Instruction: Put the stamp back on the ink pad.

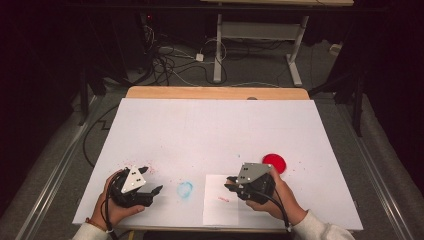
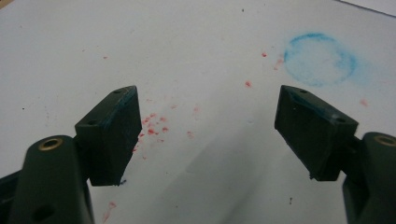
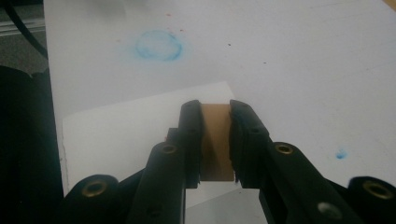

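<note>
Right gripper is clamping a brown block over the paper sheet at the table's near edge; left gripper is hovering, jaws apart.

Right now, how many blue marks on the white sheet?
2. A blue ring smudge lies between the two grippers, left of the paper sheet. A tiny blue dot sits beside the right gripper. Fainter ones may escape notice.
</note>
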Motion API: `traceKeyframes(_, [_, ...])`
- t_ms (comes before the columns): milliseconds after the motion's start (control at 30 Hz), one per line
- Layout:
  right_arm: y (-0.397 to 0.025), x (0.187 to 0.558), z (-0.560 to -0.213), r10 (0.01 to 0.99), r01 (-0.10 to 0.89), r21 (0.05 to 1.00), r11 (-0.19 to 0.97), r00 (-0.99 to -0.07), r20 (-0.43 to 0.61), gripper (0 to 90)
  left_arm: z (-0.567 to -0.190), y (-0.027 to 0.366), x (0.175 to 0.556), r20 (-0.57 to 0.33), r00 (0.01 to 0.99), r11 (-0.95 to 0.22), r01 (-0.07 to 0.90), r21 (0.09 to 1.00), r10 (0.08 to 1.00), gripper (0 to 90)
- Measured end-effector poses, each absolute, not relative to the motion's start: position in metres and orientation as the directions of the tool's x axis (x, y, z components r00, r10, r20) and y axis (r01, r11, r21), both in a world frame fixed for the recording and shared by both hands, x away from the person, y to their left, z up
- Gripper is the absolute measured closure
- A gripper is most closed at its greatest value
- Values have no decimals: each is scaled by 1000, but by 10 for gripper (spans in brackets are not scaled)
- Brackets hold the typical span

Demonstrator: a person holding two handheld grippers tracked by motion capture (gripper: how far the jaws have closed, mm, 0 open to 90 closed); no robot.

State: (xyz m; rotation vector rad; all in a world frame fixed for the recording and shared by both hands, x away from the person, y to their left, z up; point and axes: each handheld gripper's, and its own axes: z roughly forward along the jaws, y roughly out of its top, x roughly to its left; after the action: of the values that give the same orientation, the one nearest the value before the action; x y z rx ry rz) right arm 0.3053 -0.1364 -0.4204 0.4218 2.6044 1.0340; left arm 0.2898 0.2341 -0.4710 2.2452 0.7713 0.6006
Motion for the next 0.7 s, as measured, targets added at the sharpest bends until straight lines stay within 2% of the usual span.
traceKeyframes(333, [-153,308,-409,417,165,716,678,-889,-190,764,-470,231,289,215,720,-606,341,719,660,220])
traceKeyframes(700, [-180,322,-400,502,215,729,650,-841,-200,764,-470,231,289,214,720,-606,342,718,660,221])
